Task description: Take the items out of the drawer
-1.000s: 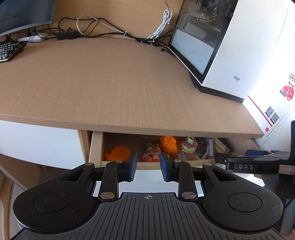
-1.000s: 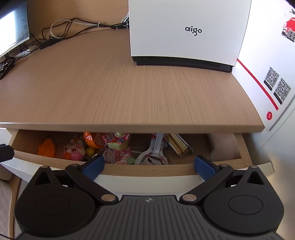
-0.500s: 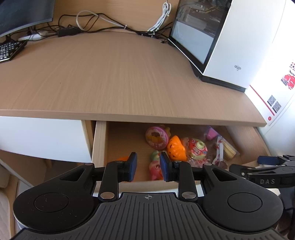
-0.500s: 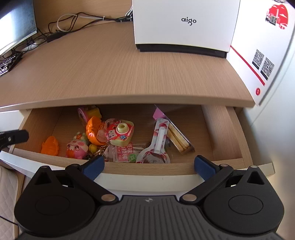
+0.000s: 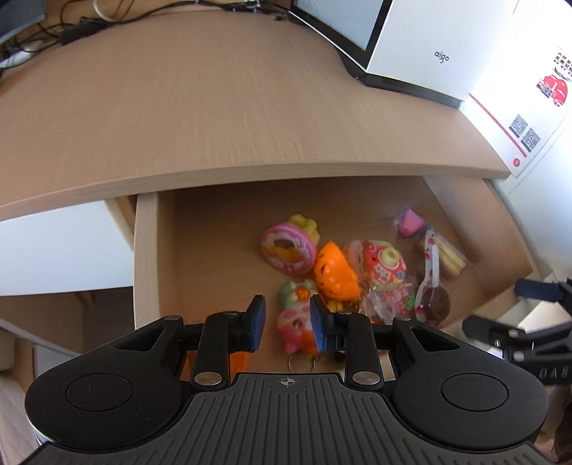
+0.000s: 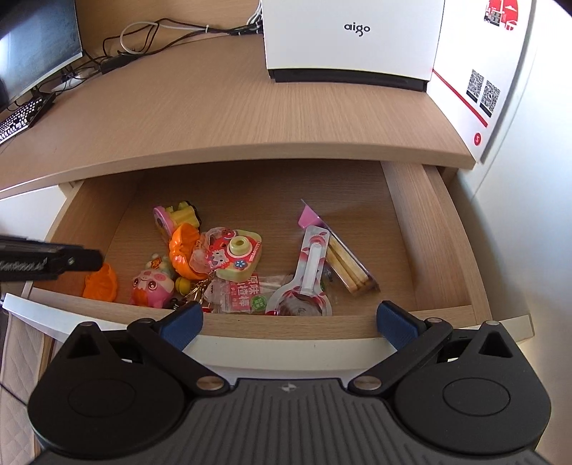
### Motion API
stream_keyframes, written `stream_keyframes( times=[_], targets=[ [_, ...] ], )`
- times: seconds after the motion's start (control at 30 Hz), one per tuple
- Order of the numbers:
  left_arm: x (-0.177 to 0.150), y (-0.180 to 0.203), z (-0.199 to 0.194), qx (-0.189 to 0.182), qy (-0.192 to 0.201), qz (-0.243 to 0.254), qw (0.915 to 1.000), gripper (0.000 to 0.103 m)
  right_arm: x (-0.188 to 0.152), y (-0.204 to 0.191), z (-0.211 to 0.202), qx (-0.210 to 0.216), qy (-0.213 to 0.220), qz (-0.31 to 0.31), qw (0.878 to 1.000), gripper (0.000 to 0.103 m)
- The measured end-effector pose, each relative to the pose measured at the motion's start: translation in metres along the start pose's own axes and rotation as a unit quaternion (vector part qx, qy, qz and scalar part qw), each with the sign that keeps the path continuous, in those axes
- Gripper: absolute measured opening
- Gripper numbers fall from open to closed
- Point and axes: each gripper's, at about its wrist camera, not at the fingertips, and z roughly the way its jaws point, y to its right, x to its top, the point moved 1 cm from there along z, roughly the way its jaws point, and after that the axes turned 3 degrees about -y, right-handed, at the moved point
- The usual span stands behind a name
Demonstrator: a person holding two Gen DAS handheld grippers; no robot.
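Drawer (image 6: 443,229) stands pulled out under the tabletop (image 6: 250,107) lip, and there's bare wood along its left and right inner sides, open room there. The toys crowd the front middle: pink pig toy (image 6: 150,288), orange piece (image 6: 102,284), toy camera (image 6: 237,255), snack packets (image 6: 314,272). Left tongs (image 5: 287,323) hang above the pig, blue pads partly apart, nothing clamped, pig seen in the gap below. Right tongs (image 6: 287,322) sit spread wide over the drawer's front edge, empty. On the tabletop: white computer case (image 6: 352,39), cables (image 6: 143,32), monitor (image 6: 35,53) and keyboard (image 6: 23,118) at far left.
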Motion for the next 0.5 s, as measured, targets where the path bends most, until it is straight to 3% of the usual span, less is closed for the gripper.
stream_keyframes(
  times=[0.17, 0.33, 0.43, 0.5],
  targets=[
    [0.014, -0.005, 0.008, 0.013, -0.002, 0.016, 0.9998, 0.030, -0.006, 0.004, -0.005, 0.011, -0.004, 0.001, 1.000, 0.103],
    [0.027, 0.000, 0.031, 0.017, -0.024, -0.012, 0.9995, 0.030, -0.014, 0.008, -0.009, 0.025, 0.006, -0.010, 1.000, 0.103],
    [0.029, 0.004, 0.037, -0.004, -0.052, 0.020, 0.9984, 0.033, -0.014, 0.011, -0.010, 0.036, 0.000, -0.021, 0.999, 0.103],
    [0.028, -0.001, 0.033, 0.003, -0.064, 0.043, 0.9970, 0.032, -0.011, 0.013, -0.010, 0.043, -0.011, -0.030, 0.999, 0.103]
  ],
)
